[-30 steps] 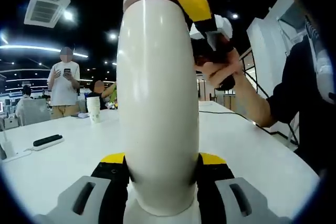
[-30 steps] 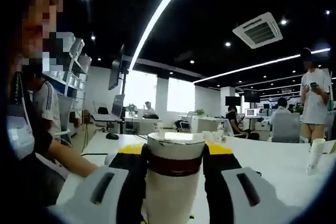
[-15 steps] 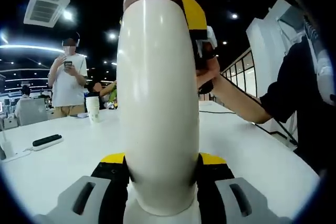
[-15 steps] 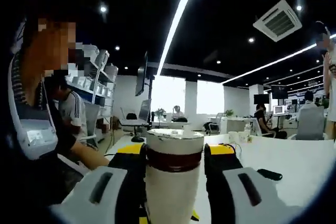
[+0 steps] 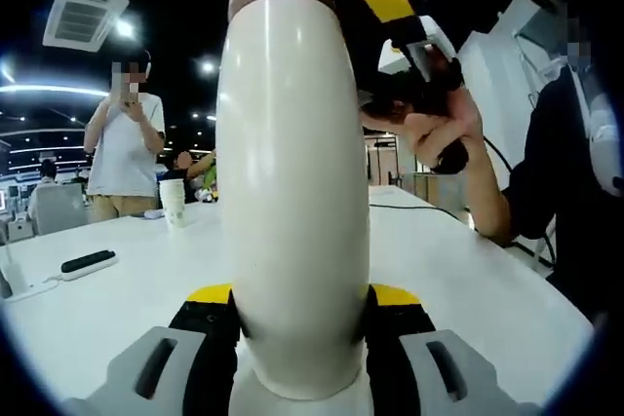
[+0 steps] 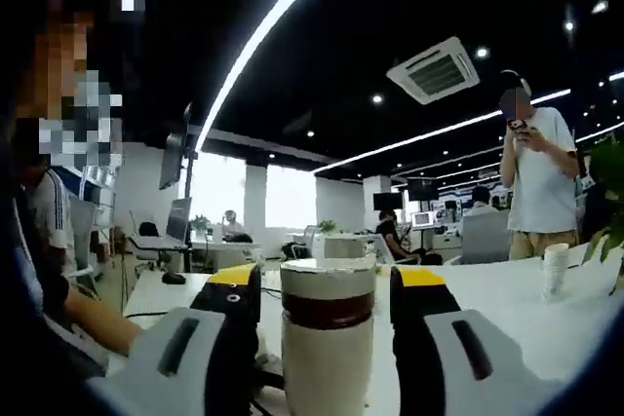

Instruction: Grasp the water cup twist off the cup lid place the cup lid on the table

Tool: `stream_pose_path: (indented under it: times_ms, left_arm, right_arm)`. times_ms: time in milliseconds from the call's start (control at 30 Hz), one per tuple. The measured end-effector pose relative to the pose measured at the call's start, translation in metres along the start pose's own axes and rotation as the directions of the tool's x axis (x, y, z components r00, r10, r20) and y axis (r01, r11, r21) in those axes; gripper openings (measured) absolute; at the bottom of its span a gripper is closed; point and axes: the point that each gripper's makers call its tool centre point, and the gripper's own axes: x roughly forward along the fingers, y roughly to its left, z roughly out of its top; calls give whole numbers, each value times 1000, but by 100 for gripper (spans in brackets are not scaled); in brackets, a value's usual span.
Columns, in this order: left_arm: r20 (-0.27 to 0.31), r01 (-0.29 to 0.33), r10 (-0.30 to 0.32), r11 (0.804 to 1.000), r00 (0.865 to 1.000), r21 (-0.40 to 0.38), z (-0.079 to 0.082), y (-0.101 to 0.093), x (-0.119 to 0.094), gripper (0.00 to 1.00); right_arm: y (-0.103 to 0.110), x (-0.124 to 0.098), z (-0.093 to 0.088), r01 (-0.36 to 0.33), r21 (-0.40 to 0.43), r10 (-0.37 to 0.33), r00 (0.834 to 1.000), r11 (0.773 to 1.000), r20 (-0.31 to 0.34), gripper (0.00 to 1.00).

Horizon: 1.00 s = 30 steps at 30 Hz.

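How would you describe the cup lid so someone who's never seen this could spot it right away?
Start at the white table and find the tall cream water cup standing between the left gripper fingers. The cup lid is the cap at its top, between the right gripper fingers. Its dark brown band sets it apart from the plain cream body and the distant white paper cup.

The water cup [image 5: 292,202] is showing a smooth cream body with a soft sheen, like coated metal or plastic, under a brown band. The table [image 5: 127,289] is looking matt white. The left gripper [image 5: 300,314] is wearing yellow-tipped black jaws on pale grey plastic.
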Motion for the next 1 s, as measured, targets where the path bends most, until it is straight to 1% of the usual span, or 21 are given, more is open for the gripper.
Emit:
stream_pose_path:
  times_ms: [33,200,267,333,433,500,533,633,667,700,767,833,900,967,1000]
  left_arm:
    - [-1,0,0,1000,1000,1,0,0,0,52]
    - [-2,-1,1,1000,1000,2,0,0,0,52]
    - [-3,-1,1,1000,1000,3,0,0,0,52]
    - [-4,-1,1,1000,1000,3,-1,0,0,52]
    - [-5,0,0,1000,1000,3,-1,1,0,52]
    - [-5,0,0,1000,1000,4,-1,1,0,52]
    - [-5,0,0,1000,1000,4,-1,1,1,52]
    - [-6,1,-1,1000,1000,4,-1,1,1,52]
    - [-6,0,0,1000,1000,3,-1,1,1,52]
    - [-7,0,0,1000,1000,2,-1,1,1,52]
    - [-7,0,0,1000,1000,0,-1,1,1,52]
    - [-7,0,0,1000,1000,-2,-1,1,1,52]
    - [-7,0,0,1000,1000,-2,-1,1,1,52]
    - [-7,1,-1,1000,1000,2,-1,1,2,52]
    - [-7,2,-2,1000,1000,4,-1,1,2,52]
  right_arm:
    - [-1,2,-3,8,-15,-8,1000,1000,-17,55]
    - [-2,7,-6,20,-14,-21,999,1000,-28,52]
    - [-2,8,-5,15,-35,-16,1000,999,-26,50]
    - [-5,9,-4,20,-19,-20,999,1000,-25,47]
    - [-6,10,-5,1,5,-1,1000,1000,-31,47]
    - [-5,9,-5,-19,1,19,999,1000,-32,46]
    - [-4,9,-5,-42,-4,41,999,999,-30,46]
    - [0,10,-6,-131,25,132,991,991,-25,46]
    - [3,11,-6,-184,25,184,983,983,-24,46]
    - [4,11,-7,-222,40,223,975,974,-25,46]
    - [7,12,-7,-302,73,304,952,951,-23,46]
    - [9,13,-8,-386,90,388,921,918,-11,46]
    - [11,11,-8,-462,84,464,886,883,2,46]
    - [12,9,-8,-519,91,520,854,850,12,46]
    - [12,9,-8,-533,93,534,845,841,16,46]
